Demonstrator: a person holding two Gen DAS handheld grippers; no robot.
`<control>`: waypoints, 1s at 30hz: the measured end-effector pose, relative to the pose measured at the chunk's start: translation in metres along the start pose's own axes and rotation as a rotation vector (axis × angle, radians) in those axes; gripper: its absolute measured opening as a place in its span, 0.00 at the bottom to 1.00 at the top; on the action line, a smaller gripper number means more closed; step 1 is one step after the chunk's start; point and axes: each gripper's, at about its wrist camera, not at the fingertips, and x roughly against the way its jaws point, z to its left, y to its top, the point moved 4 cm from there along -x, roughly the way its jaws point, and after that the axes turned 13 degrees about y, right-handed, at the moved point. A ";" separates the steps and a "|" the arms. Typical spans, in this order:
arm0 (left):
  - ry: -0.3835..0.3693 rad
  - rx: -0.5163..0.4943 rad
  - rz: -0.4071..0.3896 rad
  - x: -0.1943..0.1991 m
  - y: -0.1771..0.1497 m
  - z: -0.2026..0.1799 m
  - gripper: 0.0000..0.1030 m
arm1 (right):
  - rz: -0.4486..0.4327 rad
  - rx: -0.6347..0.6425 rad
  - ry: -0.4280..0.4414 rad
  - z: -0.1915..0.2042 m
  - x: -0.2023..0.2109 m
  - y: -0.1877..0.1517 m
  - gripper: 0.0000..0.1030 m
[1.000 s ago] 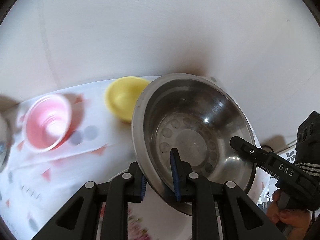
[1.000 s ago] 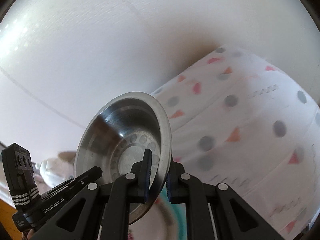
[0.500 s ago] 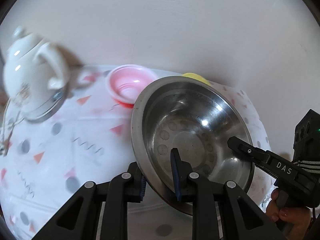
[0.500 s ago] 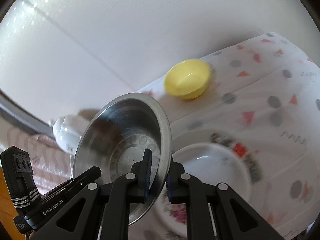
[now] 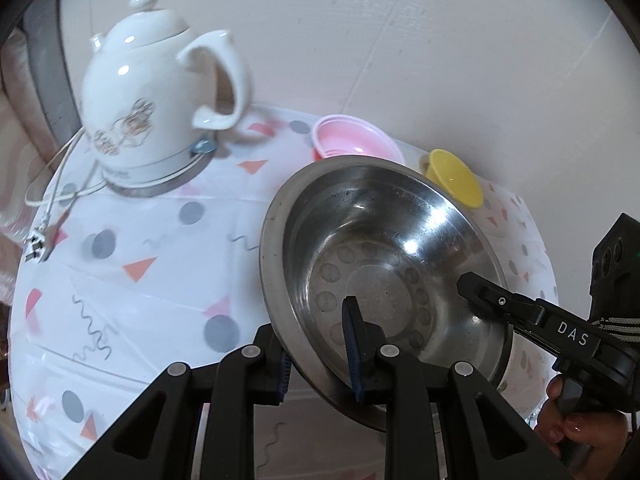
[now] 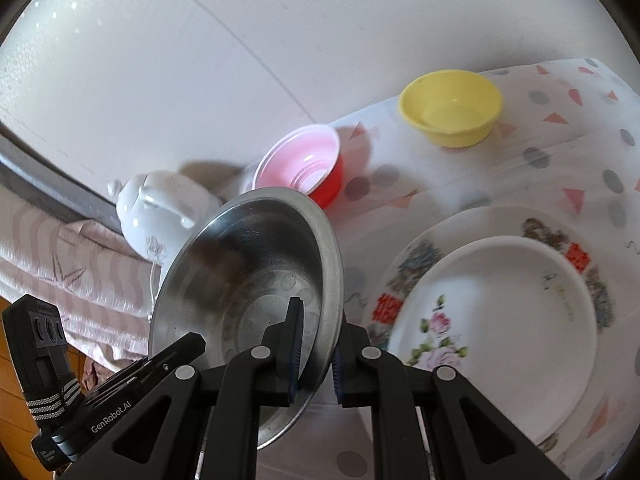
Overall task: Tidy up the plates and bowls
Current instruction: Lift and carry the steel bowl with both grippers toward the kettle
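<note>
I am holding the steel bowl [image 5: 384,272] tilted above the patterned tablecloth [image 5: 132,248], my left gripper [image 5: 320,356] clamping its near rim and my right gripper [image 6: 316,356] clamping the opposite rim, one finger inside and one outside each.

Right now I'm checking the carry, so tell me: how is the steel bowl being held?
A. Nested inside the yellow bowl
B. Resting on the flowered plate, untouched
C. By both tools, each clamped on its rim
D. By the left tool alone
C: the left tool pinches the near rim of the steel bowl, and the right tool pinches the opposite rim, holding it tilted above the tablecloth.
</note>
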 end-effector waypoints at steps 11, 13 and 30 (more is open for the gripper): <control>0.070 0.031 0.037 -0.015 -0.022 0.032 0.23 | 0.097 -0.010 -0.014 0.006 -0.042 -0.029 0.14; 0.077 0.030 0.044 -0.017 -0.025 0.034 0.23 | 0.106 -0.008 -0.018 0.006 -0.045 -0.033 0.14; 0.100 0.013 0.104 -0.040 -0.037 0.032 0.24 | 0.148 0.065 -0.087 0.002 -0.055 -0.040 0.17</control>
